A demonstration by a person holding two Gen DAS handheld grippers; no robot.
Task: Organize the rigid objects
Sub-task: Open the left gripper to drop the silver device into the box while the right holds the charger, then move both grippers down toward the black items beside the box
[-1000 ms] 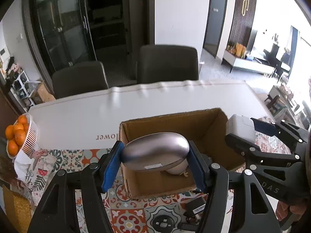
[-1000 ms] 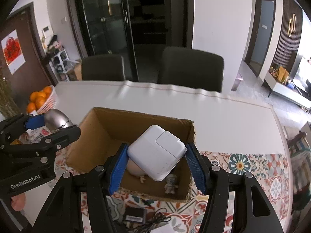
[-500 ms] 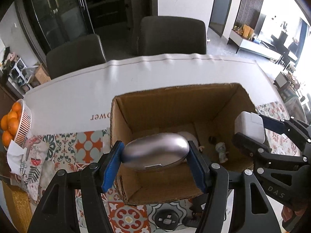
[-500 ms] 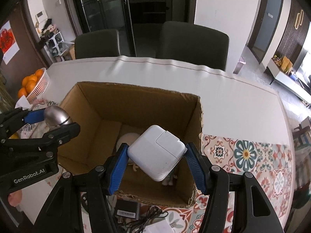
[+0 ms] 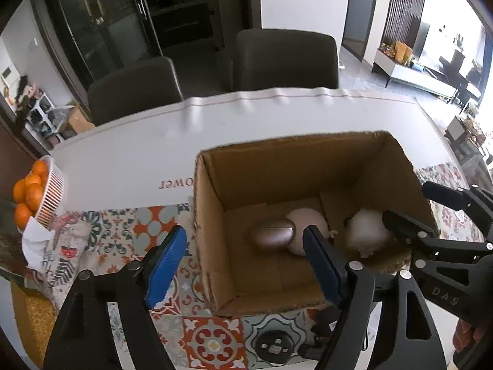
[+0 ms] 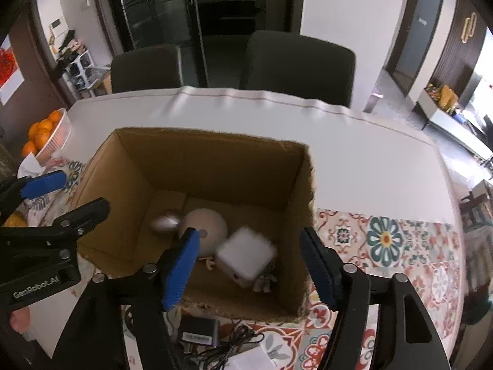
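An open cardboard box (image 5: 212,215) (image 6: 308,185) stands on the table. My left gripper (image 5: 245,265) is open and empty above the box's near left side. The metallic oval case (image 5: 272,233) lies in the box, blurred in the right wrist view (image 6: 165,223). My right gripper (image 6: 248,273) is open and empty over the box. The white power adapter (image 6: 246,257) is blurred inside the box, also in the left wrist view (image 5: 368,231). A beige round object (image 6: 206,225) and a small figurine (image 6: 263,283) lie on the box floor.
A basket of oranges (image 5: 34,191) (image 6: 46,135) sits at the table's left edge. A black adapter with cable (image 6: 200,333) and a round black device (image 5: 274,343) lie in front of the box. Two dark chairs (image 5: 286,58) stand behind the table.
Both grippers opened. The metallic case left my left gripper and the white adapter left my right gripper; both are now inside the box.
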